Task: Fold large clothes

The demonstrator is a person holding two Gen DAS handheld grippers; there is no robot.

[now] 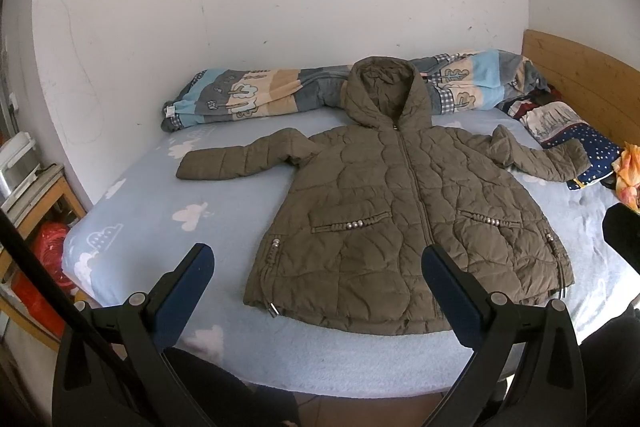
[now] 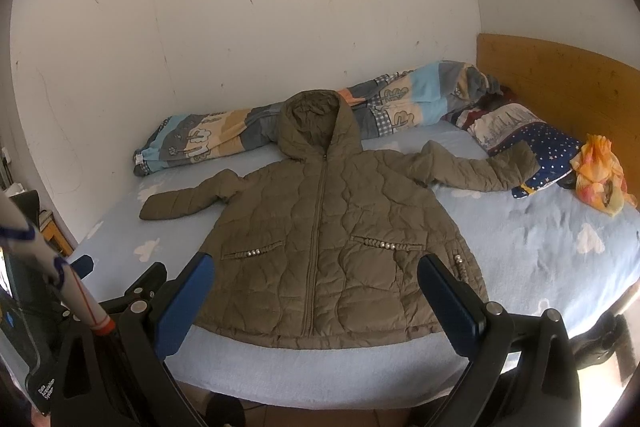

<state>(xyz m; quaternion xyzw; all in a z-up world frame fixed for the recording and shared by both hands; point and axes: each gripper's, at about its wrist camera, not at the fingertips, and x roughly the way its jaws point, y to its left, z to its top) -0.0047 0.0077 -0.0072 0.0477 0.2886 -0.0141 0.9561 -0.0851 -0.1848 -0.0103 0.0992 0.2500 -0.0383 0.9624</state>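
Fingers [image 1: 198,269] of left gripper [image 1: 316,267] spread wide, nothing between them, held off the near bed edge. Right gripper [image 2: 314,277] same: fingers [image 2: 434,281] wide apart, empty, above the near hem. Both look staged for a first grab, folding not started.

Olive quilted hooded jacket [image 1: 384,211] lies flat, front up, zipped, on the bed [image 1: 140,211], hem near, hood far. Sleeves out to both sides, probably spread ready for folding inward. Left sleeve [image 1: 236,159] flat on the blue cloud sheet. Right sleeve [image 2: 484,171] cuff rests against the star-print pillow [image 2: 556,147], so it may drag there.

Rolled patterned blanket [image 1: 248,95] along the far wall, hood lying on it. Orange plastic bag [image 2: 600,175] near right, beside the pillow. Wooden headboard [image 2: 560,87] far right. Wooden side table [image 1: 36,195] at left, clear of the jacket.
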